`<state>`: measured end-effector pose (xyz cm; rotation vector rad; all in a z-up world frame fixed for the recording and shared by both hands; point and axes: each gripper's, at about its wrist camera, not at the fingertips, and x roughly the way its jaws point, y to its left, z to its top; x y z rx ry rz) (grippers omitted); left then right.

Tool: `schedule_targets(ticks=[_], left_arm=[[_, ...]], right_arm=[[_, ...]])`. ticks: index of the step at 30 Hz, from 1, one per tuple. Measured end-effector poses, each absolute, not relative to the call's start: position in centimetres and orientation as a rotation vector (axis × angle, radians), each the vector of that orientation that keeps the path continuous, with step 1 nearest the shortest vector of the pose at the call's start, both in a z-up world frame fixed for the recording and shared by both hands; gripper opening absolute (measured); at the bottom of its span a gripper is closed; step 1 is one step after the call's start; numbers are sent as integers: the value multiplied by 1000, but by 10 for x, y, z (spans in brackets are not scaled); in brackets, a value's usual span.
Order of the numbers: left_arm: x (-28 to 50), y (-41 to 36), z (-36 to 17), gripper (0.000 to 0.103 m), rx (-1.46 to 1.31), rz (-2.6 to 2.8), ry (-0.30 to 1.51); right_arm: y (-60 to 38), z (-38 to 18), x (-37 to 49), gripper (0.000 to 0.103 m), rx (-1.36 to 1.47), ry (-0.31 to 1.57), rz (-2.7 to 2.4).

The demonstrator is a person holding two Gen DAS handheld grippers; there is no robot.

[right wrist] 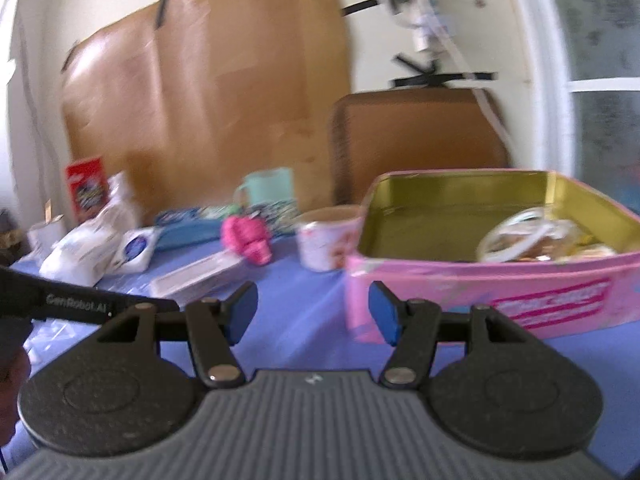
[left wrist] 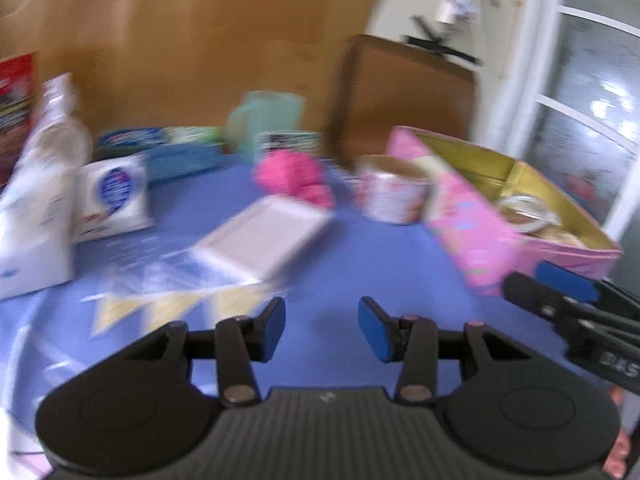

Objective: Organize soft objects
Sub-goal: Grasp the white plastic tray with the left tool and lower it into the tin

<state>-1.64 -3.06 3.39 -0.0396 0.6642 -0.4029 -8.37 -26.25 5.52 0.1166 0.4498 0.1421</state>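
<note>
**Pink soft thing waits mid-table, both grippers empty**

The pink soft object (left wrist: 294, 178) sits on the blue tabletop (left wrist: 360, 264) a little above the centre of the left wrist view, just behind the far end of a flat white tray (left wrist: 262, 240) that lies at a slant. In the right wrist view we see the same pink soft object (right wrist: 248, 240) left of centre, with the tray (right wrist: 196, 274) in front of it.

Just right of it stands a small round patterned tub (left wrist: 394, 190), touching or nearly touching the near corner of a pink tin (left wrist: 480, 240) with a gold inside. The tin holds some round, pale items at its right end; blur keeps us from naming them. Behind the pink object stands a pale green jug (left wrist: 266, 122), and blue packets (left wrist: 176, 152) lie to its left. White bags (left wrist: 44, 184) stand at the left edge of the left wrist view.

Our left gripper (left wrist: 322, 330) has its fingers apart with nothing between them, only bare blue tabletop. Our right gripper (right wrist: 313, 312) is likewise released and empty, its fingers set in front of the tin's (right wrist: 500, 292) pink front wall. It also juts in at the right edge of the left wrist view.
</note>
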Motion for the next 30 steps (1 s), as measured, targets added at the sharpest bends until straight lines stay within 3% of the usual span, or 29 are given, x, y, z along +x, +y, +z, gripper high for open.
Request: schedule_targets(ticks=[8, 17, 21, 30], left_arm=[[0, 35, 15, 40, -95, -223, 651], [-2, 50, 15, 41, -193, -242, 604], [-2, 53, 15, 41, -216, -244, 605], [-4, 54, 16, 42, -231, -279, 598]], right_arm=[[-230, 51, -33, 64, 172, 569, 259], [-196, 34, 75, 64, 278, 720, 247], [-208, 27, 69, 26, 403, 768, 263], [-232, 43, -52, 22, 294, 645, 363]])
